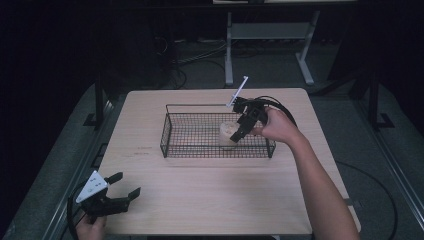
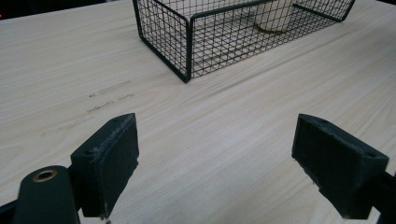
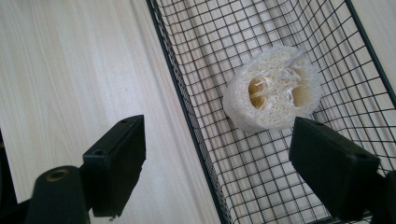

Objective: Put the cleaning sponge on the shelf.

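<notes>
A pale loofah piece [image 1: 228, 134] [image 3: 272, 88] stands on the floor of a black wire basket [image 1: 170, 131] [image 3: 196, 130] [image 2: 187, 51], near its right end. My right gripper [image 1: 241, 131] [image 3: 217, 172] hangs open just above the basket's near right rim, one jaw outside the wire wall and one inside, with the loofah beyond the jaws and untouched. My left gripper [image 1: 126, 185] [image 2: 215, 168] stays open low over the table's near left corner, nothing between its jaws. The loofah's base [image 2: 273, 21] shows through the mesh in the left gripper view.
The light wood table [image 1: 210, 200] has bare room in front of and left of the basket. Faint scuff marks [image 2: 109, 100] lie on the wood near the basket's left corner. Beyond the table a metal desk frame [image 1: 270, 40] and cables stand on the dark floor.
</notes>
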A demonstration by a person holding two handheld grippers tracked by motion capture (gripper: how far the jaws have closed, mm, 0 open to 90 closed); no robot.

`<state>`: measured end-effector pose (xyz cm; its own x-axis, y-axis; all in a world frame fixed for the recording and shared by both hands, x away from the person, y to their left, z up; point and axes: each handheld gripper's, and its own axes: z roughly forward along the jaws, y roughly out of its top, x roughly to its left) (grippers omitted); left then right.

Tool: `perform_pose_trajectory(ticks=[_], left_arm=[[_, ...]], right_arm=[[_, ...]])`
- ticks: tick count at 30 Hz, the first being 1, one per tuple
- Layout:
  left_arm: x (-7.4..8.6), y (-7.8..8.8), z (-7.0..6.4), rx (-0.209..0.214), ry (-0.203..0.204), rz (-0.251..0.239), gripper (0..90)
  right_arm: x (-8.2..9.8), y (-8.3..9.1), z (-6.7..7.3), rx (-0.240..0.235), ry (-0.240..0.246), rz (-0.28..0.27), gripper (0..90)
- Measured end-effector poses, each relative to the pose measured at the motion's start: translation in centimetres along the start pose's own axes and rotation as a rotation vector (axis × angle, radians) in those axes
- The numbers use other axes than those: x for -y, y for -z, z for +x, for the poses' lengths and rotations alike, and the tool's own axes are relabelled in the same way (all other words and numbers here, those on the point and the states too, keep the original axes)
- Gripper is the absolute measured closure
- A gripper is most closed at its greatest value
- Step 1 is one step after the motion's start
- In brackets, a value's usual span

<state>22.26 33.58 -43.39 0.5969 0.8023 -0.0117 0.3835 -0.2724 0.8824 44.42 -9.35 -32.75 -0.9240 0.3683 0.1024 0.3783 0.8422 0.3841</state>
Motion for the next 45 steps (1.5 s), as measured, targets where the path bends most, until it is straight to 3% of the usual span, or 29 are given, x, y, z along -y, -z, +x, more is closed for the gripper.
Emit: perform_pose_trajectory(ticks=[18,32,45], left_arm=[[0.0,-0.1,-0.1,0.001,-0.002,0.003,13.9],[0.0,0.0,-0.1,0.000,-0.004,0.004,13.9],[0.0,-0.1,-0.1,0.002,-0.003,0.005,14.0]], right_arm=[[1.7,-0.1,0.6,-0.018,0.001,0.000,18.2],[2.2,-0.5,1.9,-0.020,0.031,0.006,18.2],[3.5,-0.9,2.9,-0.033,0.030,0.004,18.2]])
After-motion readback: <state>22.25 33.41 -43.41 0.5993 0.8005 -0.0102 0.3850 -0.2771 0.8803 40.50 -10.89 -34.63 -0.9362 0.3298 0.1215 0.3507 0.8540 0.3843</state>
